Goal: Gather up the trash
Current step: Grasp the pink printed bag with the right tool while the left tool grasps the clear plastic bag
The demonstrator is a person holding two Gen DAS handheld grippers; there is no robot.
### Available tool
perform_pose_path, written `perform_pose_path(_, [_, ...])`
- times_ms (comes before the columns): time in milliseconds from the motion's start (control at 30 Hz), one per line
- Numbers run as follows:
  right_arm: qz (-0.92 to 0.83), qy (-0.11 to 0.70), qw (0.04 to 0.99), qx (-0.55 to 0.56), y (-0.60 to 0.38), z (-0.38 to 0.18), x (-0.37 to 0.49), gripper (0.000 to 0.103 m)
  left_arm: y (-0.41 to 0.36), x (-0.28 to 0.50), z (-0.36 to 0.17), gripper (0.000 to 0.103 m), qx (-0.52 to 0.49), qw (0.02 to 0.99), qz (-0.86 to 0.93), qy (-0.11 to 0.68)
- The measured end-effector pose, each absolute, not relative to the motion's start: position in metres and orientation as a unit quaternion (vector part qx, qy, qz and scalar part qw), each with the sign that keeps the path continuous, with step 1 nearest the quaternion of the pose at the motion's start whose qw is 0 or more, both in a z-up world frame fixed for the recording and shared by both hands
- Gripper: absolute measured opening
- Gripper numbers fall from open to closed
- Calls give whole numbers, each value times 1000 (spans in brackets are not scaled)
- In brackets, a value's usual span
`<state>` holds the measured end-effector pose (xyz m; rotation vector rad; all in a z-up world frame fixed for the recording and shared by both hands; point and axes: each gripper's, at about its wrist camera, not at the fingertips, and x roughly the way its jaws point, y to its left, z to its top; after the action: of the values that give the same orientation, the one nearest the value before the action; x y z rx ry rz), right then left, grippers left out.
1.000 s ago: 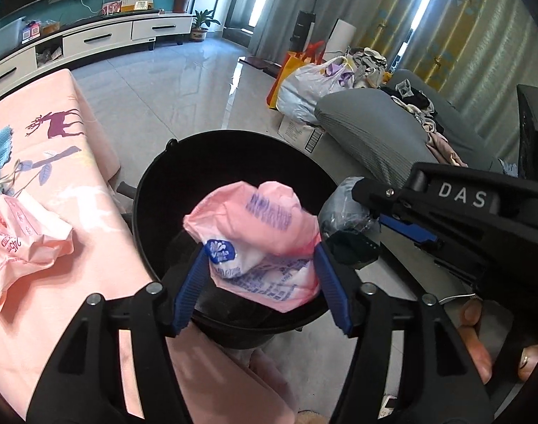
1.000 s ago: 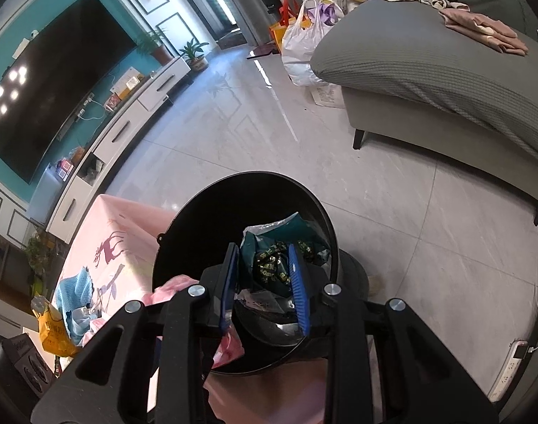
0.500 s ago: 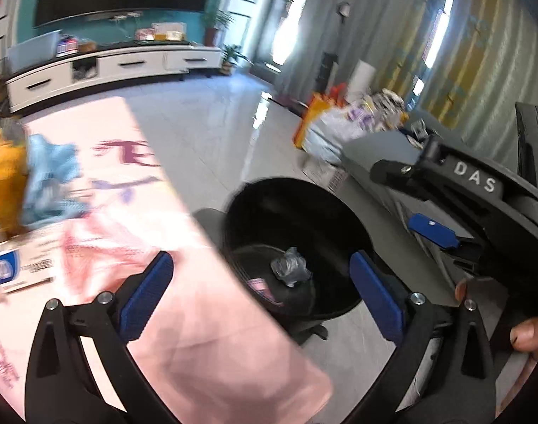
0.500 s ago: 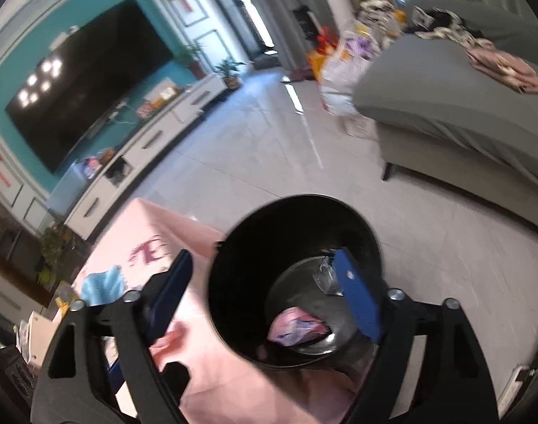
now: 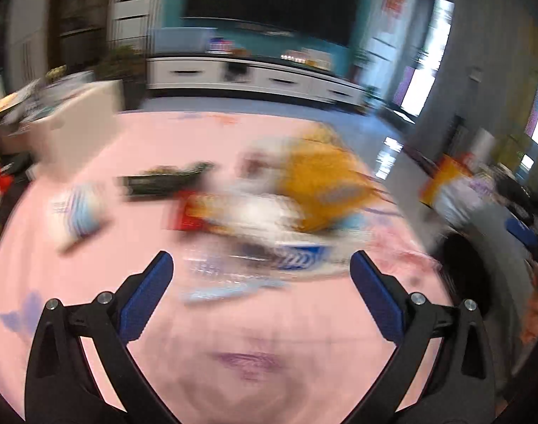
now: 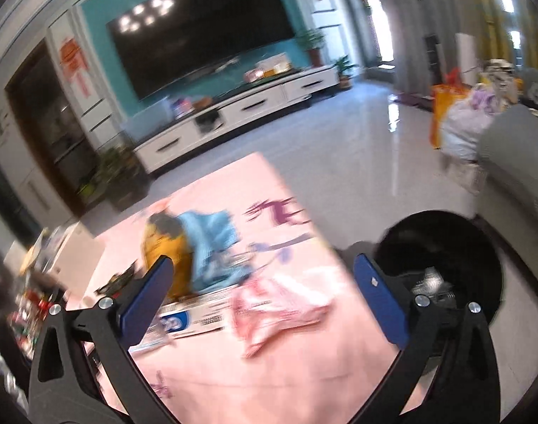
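The left gripper (image 5: 261,270) hung above the desk (image 5: 233,321) draped in a pink patterned cloth, its blue-padded jaws spread wide with nothing between them, having just been opening. Its view was heavily blurred. Beyond the jaws lay a smeared heap of litter: a crumpled mustard-yellow bag (image 5: 325,183), a flat white carton with a blue logo (image 5: 297,256), a dark green wrapper (image 5: 163,182) and a small pale blue-and-white packet (image 5: 80,212) further left.

The right gripper (image 6: 261,274) also stood released, its jaws having just been opening and empty. Past them, on the same desk, lay a crumpled pink plastic bag (image 6: 279,309), touching the white carton, with a light blue cloth (image 6: 212,240) and the yellow bag behind it. The round black trash bin (image 6: 445,236) stood on the pale tiled floor (image 6: 357,141) just off the desk's right-hand edge; something crinkled and shiny (image 6: 433,284) lay at its bottom. A grey sofa (image 6: 516,162) stood beyond the bin.
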<state>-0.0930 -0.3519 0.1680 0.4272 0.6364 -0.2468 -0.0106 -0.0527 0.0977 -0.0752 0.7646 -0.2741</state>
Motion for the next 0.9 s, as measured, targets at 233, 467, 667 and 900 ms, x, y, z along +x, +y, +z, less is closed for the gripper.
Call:
perform_pose_path(233, [-111, 387, 895, 190, -315, 122, -43, 100, 61, 37, 79, 100, -136, 908, -18, 395])
perform_pose_path(467, [-170, 431, 872, 156, -314, 84, -22, 100, 58, 47, 58, 100, -218, 869, -96, 435])
perform_pose_path(667, [-174, 452, 860, 159, -317, 64, -12, 99, 2, 52, 39, 100, -173, 860, -162, 453])
perform_pose_path(900, [-173, 474, 858, 94, -297, 52, -2, 83, -18, 60, 19, 78, -197, 840, -187, 470])
